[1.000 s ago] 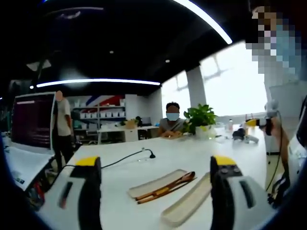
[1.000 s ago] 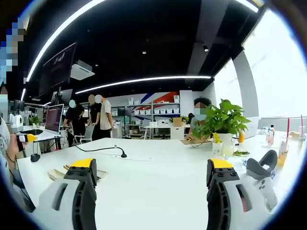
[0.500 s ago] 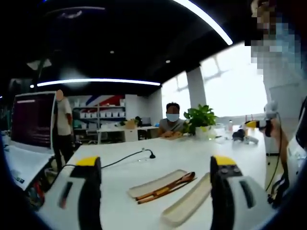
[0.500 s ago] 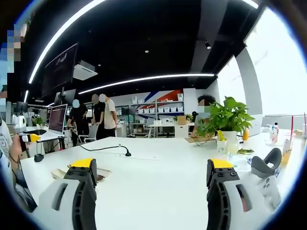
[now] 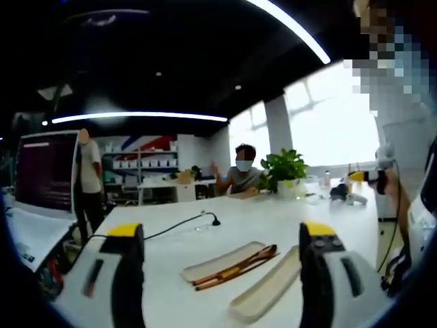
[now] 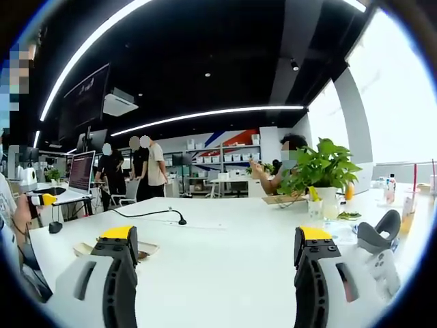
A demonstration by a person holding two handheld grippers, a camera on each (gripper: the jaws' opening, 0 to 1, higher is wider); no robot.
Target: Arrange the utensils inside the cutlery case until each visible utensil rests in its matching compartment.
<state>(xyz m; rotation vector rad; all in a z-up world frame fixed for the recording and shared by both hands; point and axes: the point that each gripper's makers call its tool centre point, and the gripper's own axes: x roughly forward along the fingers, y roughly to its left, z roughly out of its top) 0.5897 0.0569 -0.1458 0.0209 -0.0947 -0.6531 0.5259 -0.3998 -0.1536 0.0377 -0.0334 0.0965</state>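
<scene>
In the left gripper view, a monitor point(image 5: 46, 172) was seen at the far left edge of the white table point(image 5: 225, 229), with a standing person point(image 5: 87, 179) just beside it. The left gripper point(image 5: 222, 236) was held wide apart above the table, with nothing between its jaws, exactly as in the earlier frames. Between the jaws, low in the frame, the case tray point(image 5: 217, 263) lay on the table with the wooden utensils point(image 5: 237, 265) resting along its right edge, and the lid point(image 5: 268, 286) lay just beside it to the right; none of these had been shifted. A black cable point(image 5: 179, 224) was stretched across the table behind them. At mid-frame, the seated person point(image 5: 242, 178) was now seen with a hand raised, where before both arms had been down. A potted plant point(image 5: 285, 171) stood to that person's right. At the right edge, the right gripper point(image 5: 367, 176) was seen, too small for its state to be told there.

In the right gripper view, the left gripper point(image 6: 41, 198) appeared at the far left edge. The tray point(image 6: 146, 247) was partly hidden behind the left jaw, low left. The right gripper point(image 6: 216, 238) was likewise held wide and empty. The whole picture had been changed only slightly by the camera. The plant point(image 6: 321, 171) stood at right of centre, with a dark headset point(image 6: 379, 232) near the lower right.
</scene>
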